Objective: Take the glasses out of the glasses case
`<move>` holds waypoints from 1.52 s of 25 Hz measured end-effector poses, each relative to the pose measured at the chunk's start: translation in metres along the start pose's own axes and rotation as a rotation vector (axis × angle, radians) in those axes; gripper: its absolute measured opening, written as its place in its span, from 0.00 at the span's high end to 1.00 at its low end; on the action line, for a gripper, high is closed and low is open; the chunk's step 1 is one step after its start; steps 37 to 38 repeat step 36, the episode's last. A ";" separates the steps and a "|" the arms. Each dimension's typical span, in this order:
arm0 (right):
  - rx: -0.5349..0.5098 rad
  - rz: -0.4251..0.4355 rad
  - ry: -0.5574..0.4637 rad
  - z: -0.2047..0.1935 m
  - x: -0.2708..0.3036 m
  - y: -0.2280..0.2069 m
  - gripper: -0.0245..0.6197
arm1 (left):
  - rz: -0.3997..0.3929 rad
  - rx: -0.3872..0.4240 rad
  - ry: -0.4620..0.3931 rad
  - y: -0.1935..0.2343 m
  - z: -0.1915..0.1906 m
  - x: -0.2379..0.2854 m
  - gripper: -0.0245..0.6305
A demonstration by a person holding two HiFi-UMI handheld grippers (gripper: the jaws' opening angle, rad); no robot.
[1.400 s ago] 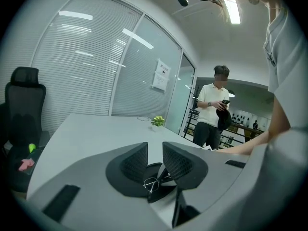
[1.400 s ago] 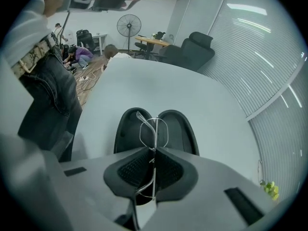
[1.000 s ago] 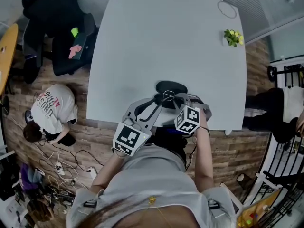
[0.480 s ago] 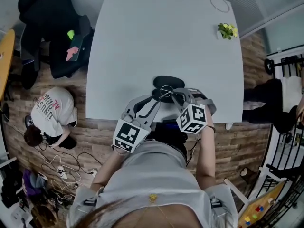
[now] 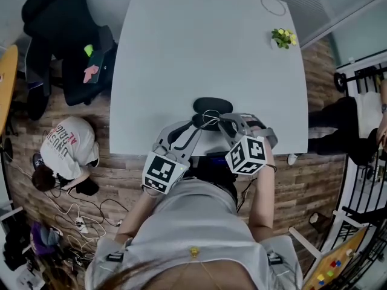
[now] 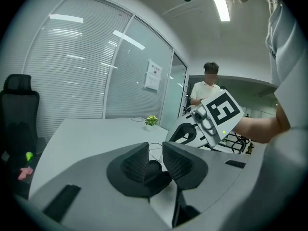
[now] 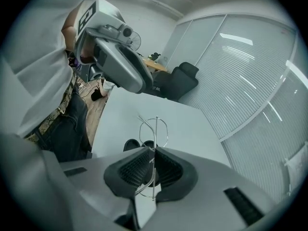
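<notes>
A black glasses case [image 5: 213, 106] lies near the front edge of the white table [image 5: 181, 53]. Thin wire-framed glasses [image 5: 211, 118] stick up just in front of it. My right gripper [image 5: 221, 122] is shut on the glasses [image 7: 154, 129], the thin frame pinched between its pads and standing above the case [image 7: 137, 144]. From the left, my left gripper [image 5: 196, 123] is closed to a narrow gap on the dark case [image 6: 155, 170]. In the left gripper view the glasses' wire [image 6: 155, 150] shows just past the jaws, with the right gripper [image 6: 211, 121] beyond.
A small potted plant [image 5: 281, 38] and a thin wire loop [image 5: 273, 6] sit at the table's far right corner. A black office chair [image 5: 66, 35] stands to the left. A person [image 5: 66, 144] crouches on the floor among cables; another person [image 6: 204, 83] stands further off.
Both grippers stay at the case with the same grips. The right gripper's marker cube has shifted slightly toward me, and the head view has shifted a little.
</notes>
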State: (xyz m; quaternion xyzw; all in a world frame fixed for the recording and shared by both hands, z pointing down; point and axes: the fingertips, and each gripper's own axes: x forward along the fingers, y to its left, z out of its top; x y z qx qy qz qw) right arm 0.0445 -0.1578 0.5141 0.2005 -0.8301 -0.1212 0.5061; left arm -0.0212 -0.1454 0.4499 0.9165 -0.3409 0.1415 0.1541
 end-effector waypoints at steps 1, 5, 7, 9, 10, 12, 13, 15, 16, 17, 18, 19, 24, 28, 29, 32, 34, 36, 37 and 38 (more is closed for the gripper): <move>0.001 -0.005 -0.003 0.001 -0.002 -0.001 0.89 | -0.002 0.001 0.001 0.000 0.000 0.000 0.80; 0.001 -0.015 -0.001 0.002 -0.006 -0.001 0.89 | -0.009 0.015 -0.007 -0.002 0.000 0.000 0.80; 0.002 -0.020 0.001 0.003 -0.009 -0.001 0.89 | -0.014 0.019 -0.005 -0.004 0.001 0.000 0.80; 0.003 -0.023 0.000 0.004 -0.011 -0.002 0.89 | -0.015 0.021 -0.001 -0.004 0.001 -0.001 0.80; 0.003 -0.023 -0.001 0.004 -0.012 -0.002 0.89 | -0.015 0.021 0.000 -0.004 0.001 -0.001 0.80; 0.007 -0.018 -0.001 0.003 -0.013 -0.001 0.90 | -0.013 0.021 0.001 -0.004 0.002 -0.001 0.80; 0.009 -0.016 -0.001 0.003 -0.013 -0.001 0.90 | -0.012 0.021 0.001 -0.004 0.003 0.000 0.80; 0.006 -0.019 0.002 0.001 -0.012 0.000 0.90 | -0.011 0.023 0.002 -0.004 0.003 -0.001 0.80; 0.004 -0.021 0.004 0.001 -0.012 0.000 0.90 | -0.010 0.024 0.004 -0.004 0.003 -0.001 0.80; 0.001 -0.022 0.006 0.000 -0.011 0.001 0.90 | -0.009 0.025 0.006 -0.004 0.001 -0.001 0.80; -0.002 -0.023 0.009 -0.001 -0.011 0.001 0.89 | -0.009 0.025 0.009 -0.004 0.000 -0.002 0.80; -0.004 -0.022 0.011 -0.001 -0.011 0.002 0.90 | -0.009 0.026 0.011 -0.004 -0.001 -0.002 0.80; -0.009 -0.020 0.011 0.001 -0.011 0.003 0.90 | -0.005 0.028 0.014 -0.002 -0.001 -0.003 0.80; -0.012 -0.021 0.012 0.000 -0.011 0.003 0.90 | -0.008 0.029 0.019 -0.005 -0.002 -0.003 0.80; -0.013 -0.021 0.012 0.000 -0.011 0.003 0.90 | -0.009 0.030 0.017 -0.005 -0.002 -0.002 0.80; -0.014 -0.021 0.014 -0.001 -0.011 0.003 0.90 | -0.010 0.029 0.016 -0.006 -0.001 -0.001 0.80; -0.016 -0.022 0.015 -0.002 -0.011 0.003 0.90 | -0.011 0.030 0.020 -0.007 -0.002 -0.001 0.80; -0.019 -0.023 0.019 -0.004 -0.011 0.003 0.90 | -0.013 0.030 0.024 -0.007 -0.003 0.000 0.80; -0.019 -0.023 0.019 -0.004 -0.011 0.003 0.90 | -0.013 0.030 0.024 -0.007 -0.003 0.000 0.80; -0.019 -0.023 0.019 -0.004 -0.011 0.003 0.90 | -0.013 0.030 0.024 -0.007 -0.003 0.000 0.80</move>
